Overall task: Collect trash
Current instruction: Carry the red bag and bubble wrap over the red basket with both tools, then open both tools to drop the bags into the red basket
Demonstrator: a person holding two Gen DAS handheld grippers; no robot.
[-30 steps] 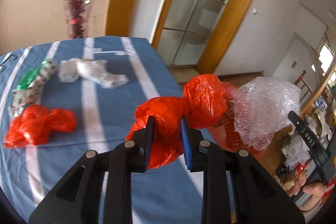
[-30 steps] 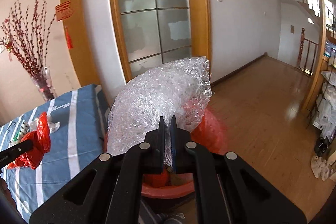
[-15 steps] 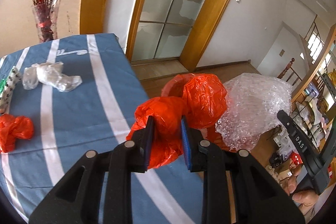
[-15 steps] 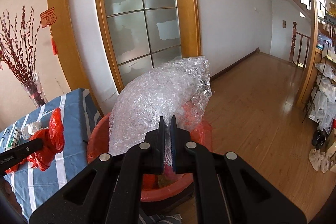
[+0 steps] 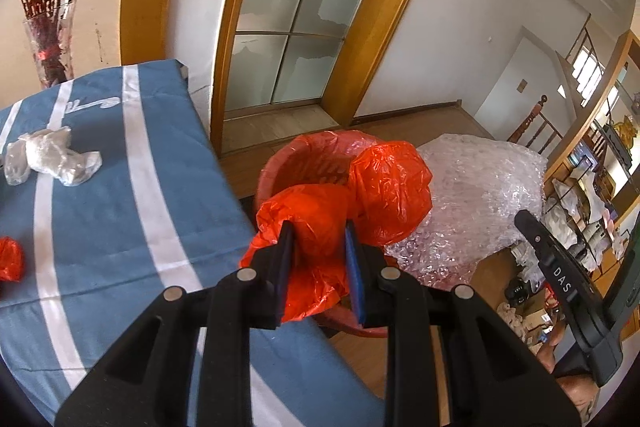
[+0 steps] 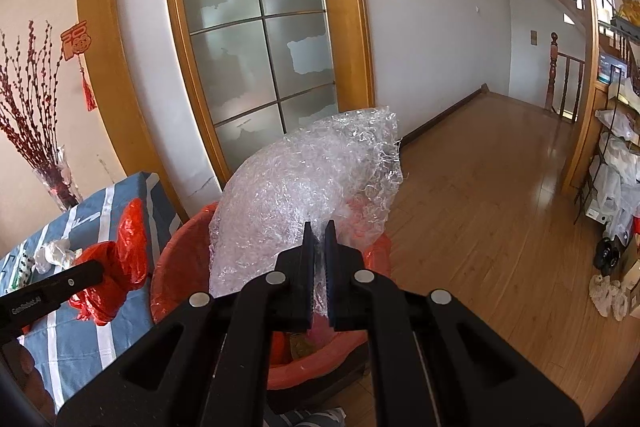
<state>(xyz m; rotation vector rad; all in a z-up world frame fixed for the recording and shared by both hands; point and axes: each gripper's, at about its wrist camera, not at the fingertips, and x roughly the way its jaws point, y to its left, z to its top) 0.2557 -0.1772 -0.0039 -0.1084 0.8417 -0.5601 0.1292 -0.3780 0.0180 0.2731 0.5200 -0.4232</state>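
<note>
My left gripper [image 5: 318,233] is shut on a crumpled red plastic bag [image 5: 360,195] and holds it at the table's right edge, over the near rim of a red-lined trash bin [image 5: 304,157]. My right gripper [image 6: 319,231] is shut on a sheet of clear bubble wrap [image 6: 304,187] and holds it above the same bin [image 6: 176,259]. The bubble wrap also shows in the left wrist view [image 5: 476,203]. The red bag and left gripper show at the left of the right wrist view [image 6: 116,263].
The blue, white-striped tablecloth [image 5: 100,211] carries a crumpled clear plastic wad [image 5: 48,155] and another red bag [image 5: 8,259] at the left edge. A vase of red branches [image 5: 48,43] stands at the table's far end. Wooden floor [image 6: 480,227] lies right of the bin; cluttered shelves [image 6: 616,187] stand far right.
Both grippers have moved right, off the table toward the bin, carrying the red bag and the bubble wrap. The bin has come into fuller view under them.
</note>
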